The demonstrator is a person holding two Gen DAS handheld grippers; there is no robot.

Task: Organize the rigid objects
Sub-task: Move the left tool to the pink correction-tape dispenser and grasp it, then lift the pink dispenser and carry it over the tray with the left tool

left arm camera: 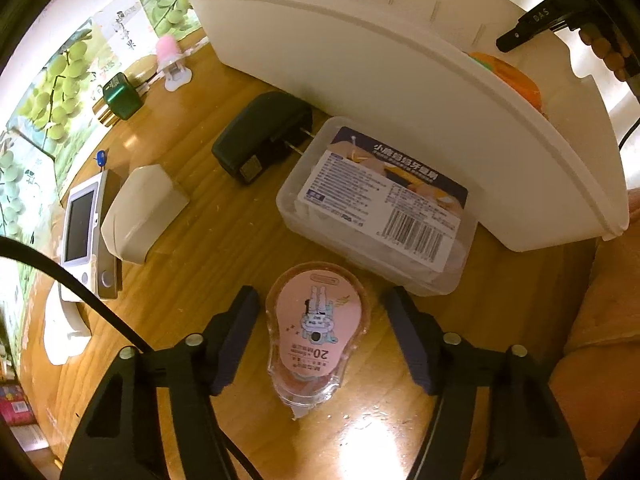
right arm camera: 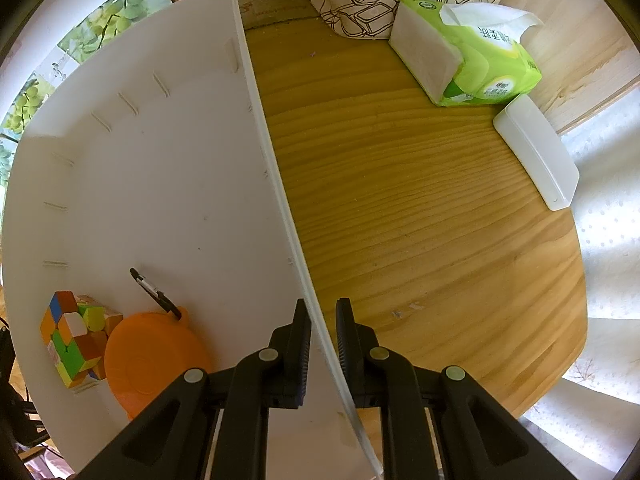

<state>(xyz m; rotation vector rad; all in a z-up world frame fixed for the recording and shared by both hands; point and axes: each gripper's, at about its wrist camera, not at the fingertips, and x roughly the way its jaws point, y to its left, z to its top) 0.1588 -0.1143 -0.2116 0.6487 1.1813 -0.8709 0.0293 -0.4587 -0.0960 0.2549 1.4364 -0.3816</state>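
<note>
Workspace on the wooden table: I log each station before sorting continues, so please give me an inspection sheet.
Surface: wooden table, small specks near the left tool.
Job's things: pink correction tape between the open fingers of the left tool; clear floss box; black adapter; white bin holding a puzzle cube and an orange disc.
Clutter: tissue pack; white case.
Grippers: left tool open; right tool shut on the bin's rim.
Cables: black cable at left.
Surroundings: grape-print wall.

Pink cartoon-printed correction tape (left arm camera: 316,332), white bin (right arm camera: 160,184), orange disc (right arm camera: 154,364), multicoloured cube (right arm camera: 72,336), green tissue pack (right arm camera: 468,56)
</note>
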